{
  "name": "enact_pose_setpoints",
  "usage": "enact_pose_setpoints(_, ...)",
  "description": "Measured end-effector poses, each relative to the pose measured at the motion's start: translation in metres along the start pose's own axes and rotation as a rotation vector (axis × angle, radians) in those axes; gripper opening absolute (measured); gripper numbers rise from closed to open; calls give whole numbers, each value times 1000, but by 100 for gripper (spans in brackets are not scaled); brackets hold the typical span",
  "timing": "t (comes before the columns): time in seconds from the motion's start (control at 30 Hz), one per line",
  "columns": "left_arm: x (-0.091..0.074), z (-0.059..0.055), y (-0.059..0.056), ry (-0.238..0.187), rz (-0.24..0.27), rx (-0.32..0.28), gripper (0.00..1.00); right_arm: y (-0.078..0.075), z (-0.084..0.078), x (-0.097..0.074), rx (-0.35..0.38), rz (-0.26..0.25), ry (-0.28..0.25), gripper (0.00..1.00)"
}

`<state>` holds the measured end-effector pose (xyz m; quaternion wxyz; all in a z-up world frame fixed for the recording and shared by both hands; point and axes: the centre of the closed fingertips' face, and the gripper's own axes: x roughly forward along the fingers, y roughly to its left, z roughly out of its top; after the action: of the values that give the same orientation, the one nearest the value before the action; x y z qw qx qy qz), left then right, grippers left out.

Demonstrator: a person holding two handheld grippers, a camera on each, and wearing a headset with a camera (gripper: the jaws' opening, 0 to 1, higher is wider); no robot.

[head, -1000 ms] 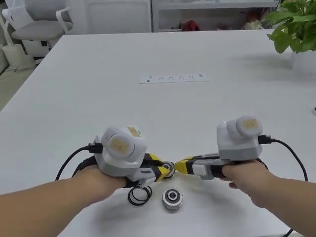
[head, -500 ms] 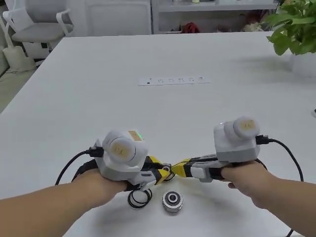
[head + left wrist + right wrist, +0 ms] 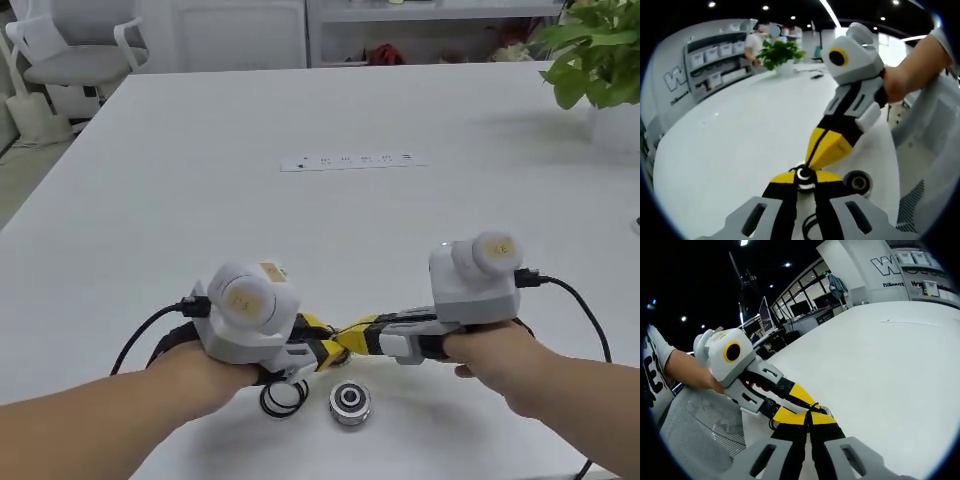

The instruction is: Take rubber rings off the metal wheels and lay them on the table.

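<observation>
My left gripper [image 3: 334,352] is shut on a small metal wheel [image 3: 803,174], held just above the white table [image 3: 300,230]. My right gripper [image 3: 352,338] comes in from the right, its yellow tips pressed together at that wheel's edge, apparently pinching the rubber ring; the ring itself is mostly hidden. In the right gripper view my own jaws [image 3: 810,417] are closed, meeting the left gripper [image 3: 807,402]. A second metal wheel [image 3: 349,399] lies on the table below the tips. Loose black rubber rings [image 3: 283,397] lie to its left.
A white power strip [image 3: 352,160] lies mid-table. A potted plant [image 3: 595,50] stands at the far right corner and an office chair [image 3: 70,45] beyond the far left edge. Black cables [image 3: 585,310] trail from both grippers.
My right gripper has shifted left toward the left gripper, so the yellow tips now meet at the held wheel. The loose wheel and rings on the table have not moved.
</observation>
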<state>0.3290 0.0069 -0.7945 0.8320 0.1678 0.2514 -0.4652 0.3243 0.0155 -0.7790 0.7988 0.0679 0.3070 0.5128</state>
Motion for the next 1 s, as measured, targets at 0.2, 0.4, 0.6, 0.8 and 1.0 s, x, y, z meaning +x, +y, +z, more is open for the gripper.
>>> enact_pose_setpoints(0.2, 0, 0, -1, -5, -2, 8, 13, -10, -2, -6, 25, -29, -11, 0)
enact_pose_setpoints(0.4, -1, 0, -2, -2, -16, 41, 14, -10, -3, -7, 35, -34, -11, 0)
enact_pose_setpoints(0.6, -7, 4, -3, -7, -41, 26, 20, -9, -3, -7, 42, -30, -15, 0)
enact_pose_setpoints(0.8, -18, 6, -5, -25, -44, 48, 30, -5, 1, -7, 50, -18, -23, 0)
enact_pose_setpoints(1.0, -30, 9, -3, -49, -48, 46, 34, -4, 4, -8, 61, -10, -34, 0)
